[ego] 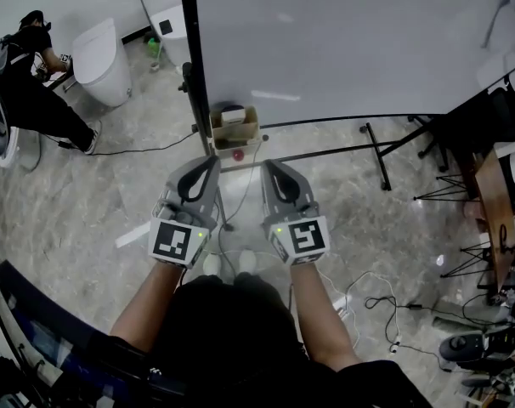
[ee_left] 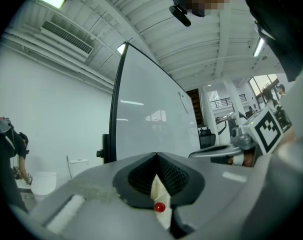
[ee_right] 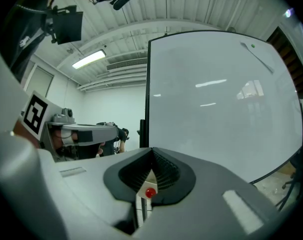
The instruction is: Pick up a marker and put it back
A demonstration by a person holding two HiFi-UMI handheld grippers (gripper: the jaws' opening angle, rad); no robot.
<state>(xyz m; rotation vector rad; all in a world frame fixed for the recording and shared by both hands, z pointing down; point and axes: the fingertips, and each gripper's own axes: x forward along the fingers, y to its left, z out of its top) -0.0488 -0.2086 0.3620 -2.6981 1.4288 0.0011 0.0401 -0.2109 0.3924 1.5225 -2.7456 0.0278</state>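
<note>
A small cardboard box [ego: 234,131] hangs at the lower left corner of the whiteboard [ego: 342,41]. Just below it shows a round red marker end [ego: 238,154], also visible between the jaws as the red marker end [ee_left: 160,207] and the red marker end [ee_right: 150,193]. My left gripper [ego: 212,161] and right gripper [ego: 268,165] are held side by side and level, pointing at the box from a short distance. The left gripper [ee_left: 156,155] has its jaws together with nothing in them. The right gripper [ee_right: 151,150] is also shut and empty.
The whiteboard stand's black legs [ego: 376,155] spread over the marble floor. Cables [ego: 376,300] lie at the lower right. A toilet [ego: 100,58] and a crouching person [ego: 28,75] are at the far left. Tripods [ego: 457,185] and a table edge [ego: 495,202] stand at the right.
</note>
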